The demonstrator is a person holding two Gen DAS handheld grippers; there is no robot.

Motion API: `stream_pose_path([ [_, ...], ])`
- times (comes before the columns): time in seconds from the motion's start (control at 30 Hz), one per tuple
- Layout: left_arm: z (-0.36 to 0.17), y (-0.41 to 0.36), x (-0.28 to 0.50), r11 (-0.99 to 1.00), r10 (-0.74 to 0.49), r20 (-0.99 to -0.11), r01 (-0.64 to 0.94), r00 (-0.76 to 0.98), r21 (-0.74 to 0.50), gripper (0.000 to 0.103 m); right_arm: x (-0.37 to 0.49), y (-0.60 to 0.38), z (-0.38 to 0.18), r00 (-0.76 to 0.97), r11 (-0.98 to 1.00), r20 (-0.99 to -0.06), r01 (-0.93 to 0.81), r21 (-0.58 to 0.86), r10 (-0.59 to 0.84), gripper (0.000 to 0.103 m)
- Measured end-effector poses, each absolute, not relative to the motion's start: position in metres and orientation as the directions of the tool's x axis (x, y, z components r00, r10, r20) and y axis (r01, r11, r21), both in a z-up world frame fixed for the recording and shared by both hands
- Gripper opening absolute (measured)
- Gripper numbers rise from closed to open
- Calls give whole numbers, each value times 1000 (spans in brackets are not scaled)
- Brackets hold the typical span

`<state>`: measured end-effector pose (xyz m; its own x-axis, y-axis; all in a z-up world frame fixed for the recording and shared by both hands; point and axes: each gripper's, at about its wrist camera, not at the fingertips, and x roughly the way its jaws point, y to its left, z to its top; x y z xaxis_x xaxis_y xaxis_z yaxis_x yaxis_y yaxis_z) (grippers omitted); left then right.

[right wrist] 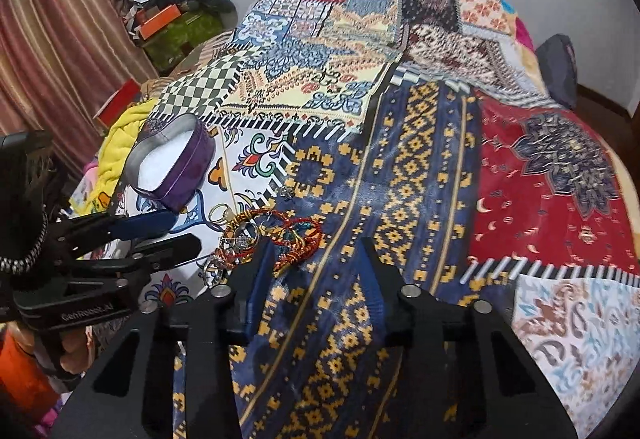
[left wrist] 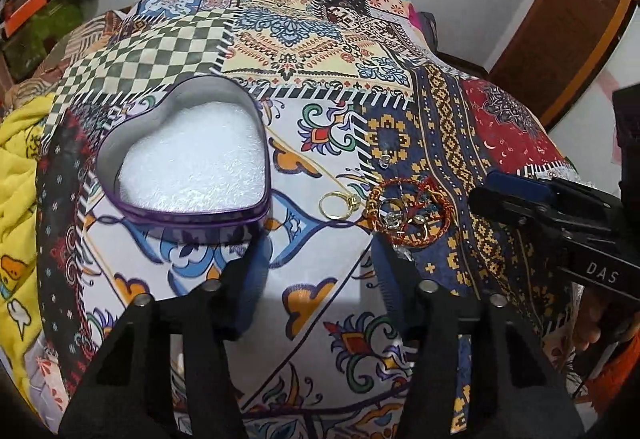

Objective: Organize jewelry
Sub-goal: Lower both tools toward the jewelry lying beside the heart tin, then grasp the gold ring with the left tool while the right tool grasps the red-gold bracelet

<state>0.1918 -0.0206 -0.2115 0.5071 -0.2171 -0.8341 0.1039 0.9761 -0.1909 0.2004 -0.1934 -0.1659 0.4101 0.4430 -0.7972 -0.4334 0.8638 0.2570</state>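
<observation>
One heart-shaped tin stood open on the patchwork bedspread, purple outside and lined with white padding; nothing lay inside it. To its right, on the spread, lay one gold ring by itself, apart from the tin. Just beside that ring sat one tangled heap of jewelry: red and orange thread bracelets with a few metal rings caught among them, too knotted to count surely. One small clear stud lay alone a little beyond the heap.

Two tongs were in view. The left tongs stood wide open above the spread, with nothing between the fingers; the tin was just ahead of the left finger and the heap just ahead of the right one. In the right wrist view the right tongs were also spread wide and held nothing, the left finger just at the near edge of the heap; whether it touched the bracelets I could not tell. Seen from the left wrist, the right tongs reached in from the right side, near the heap.

A yellow cloth lay at the left edge of the bed.
</observation>
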Motion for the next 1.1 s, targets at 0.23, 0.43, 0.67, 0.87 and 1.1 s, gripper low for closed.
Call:
stream_pose_path([
  [0.23,-217,-26,205,976,-218,-841,133,494,-175,42,204,-184,-181,354,850,-820,-452,270,449,29],
  [0.43,-222,-27,216,974,-225,-840,123,493,-189,42,208,-176,-186,339,844,-830,-470,258,442,25],
  [0.67,-226,-37,217,983,-177,-837,135,518,-124,33,209,-174,-192,353,850,-833,-471,234,425,11],
  [0.87,-225,-34,222,976,-216,-840,120,498,-180,24,205,-176,-185,376,859,-826,-459,228,420,8],
  [1.1,-222,-36,215,970,-243,-836,126,492,-208,23,196,-187,-165,419,867,-799,-436,240,432,8],
])
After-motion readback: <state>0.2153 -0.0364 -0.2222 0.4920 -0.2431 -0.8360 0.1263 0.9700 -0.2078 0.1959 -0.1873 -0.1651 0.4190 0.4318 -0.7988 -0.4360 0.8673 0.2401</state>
